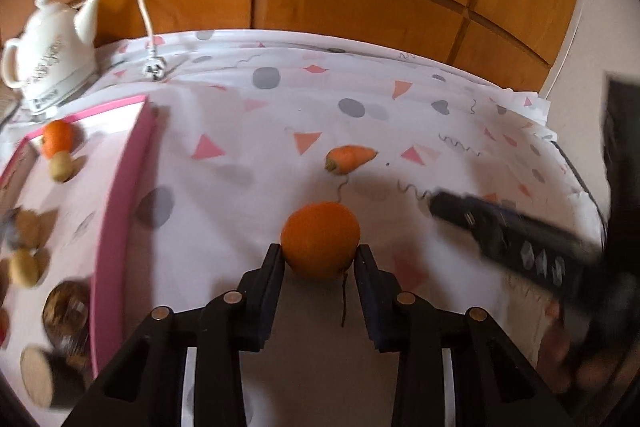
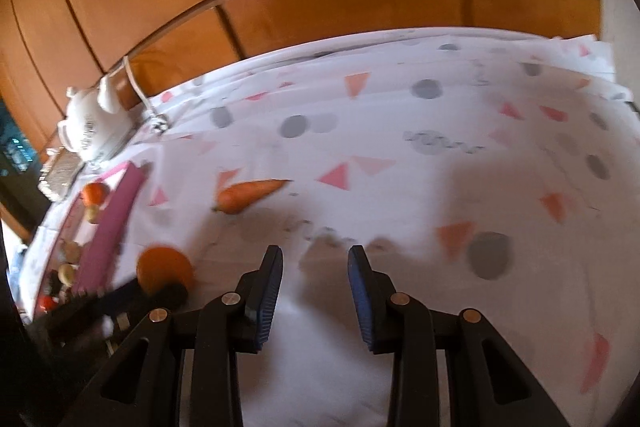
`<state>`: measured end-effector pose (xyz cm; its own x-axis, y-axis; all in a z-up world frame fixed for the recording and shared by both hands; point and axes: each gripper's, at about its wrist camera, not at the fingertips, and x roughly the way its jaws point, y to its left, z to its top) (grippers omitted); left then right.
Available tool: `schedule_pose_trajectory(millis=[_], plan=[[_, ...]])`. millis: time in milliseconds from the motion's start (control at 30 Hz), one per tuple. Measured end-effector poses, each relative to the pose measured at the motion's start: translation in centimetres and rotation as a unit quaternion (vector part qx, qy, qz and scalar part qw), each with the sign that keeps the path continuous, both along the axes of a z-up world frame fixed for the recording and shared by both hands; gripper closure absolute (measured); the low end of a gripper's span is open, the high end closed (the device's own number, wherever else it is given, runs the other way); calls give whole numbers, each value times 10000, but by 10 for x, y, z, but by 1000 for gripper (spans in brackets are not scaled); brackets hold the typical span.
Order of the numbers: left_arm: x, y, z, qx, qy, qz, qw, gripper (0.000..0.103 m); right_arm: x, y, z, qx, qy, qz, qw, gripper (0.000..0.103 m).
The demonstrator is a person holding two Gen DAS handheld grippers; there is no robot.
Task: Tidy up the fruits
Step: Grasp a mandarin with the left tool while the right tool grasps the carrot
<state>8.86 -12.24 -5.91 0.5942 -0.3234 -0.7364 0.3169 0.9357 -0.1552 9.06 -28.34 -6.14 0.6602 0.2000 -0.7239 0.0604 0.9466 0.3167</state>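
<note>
left gripper (image 1: 319, 251) jaws closed against both sides of orange (image 1: 320, 239), mid-surface | right gripper (image 2: 315, 253) jaws apart, holding nothing | carrot (image 1: 350, 158) loose beyond orange toward far edge | pink tray (image 1: 120, 211) at left edge, 1 orange inside

The left gripper (image 1: 320, 253) is black plastic: two flat fingers narrowing to blunt tips, each on a hinged linkage with triangular cut-outs at the bottom of the frame. Four round brass-coloured rivets sit on the joints. The right gripper (image 2: 315, 253) is built the same, with four matching rivets, and its fingers carry ribbed blue pads (image 2: 267, 301) on the inner faces. At the right edge of the left view it appears blurred, black, with pale hexagonal marks.
</note>
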Motion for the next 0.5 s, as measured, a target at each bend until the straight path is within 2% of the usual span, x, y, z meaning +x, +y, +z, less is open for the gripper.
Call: schedule_pose_trajectory(millis=[200,400,500], plan=[[-8,9,-4,-91,-11,108,9999,67,35,24,-1,229,139,514,9983,69],[-8,14,-5,-198,14,154,9997,67,64,35,-9,497,294,584,9966,69],[-9,15,-6,-249,8,153,9996,67,73,41,-8,464,277,572,9969,66]])
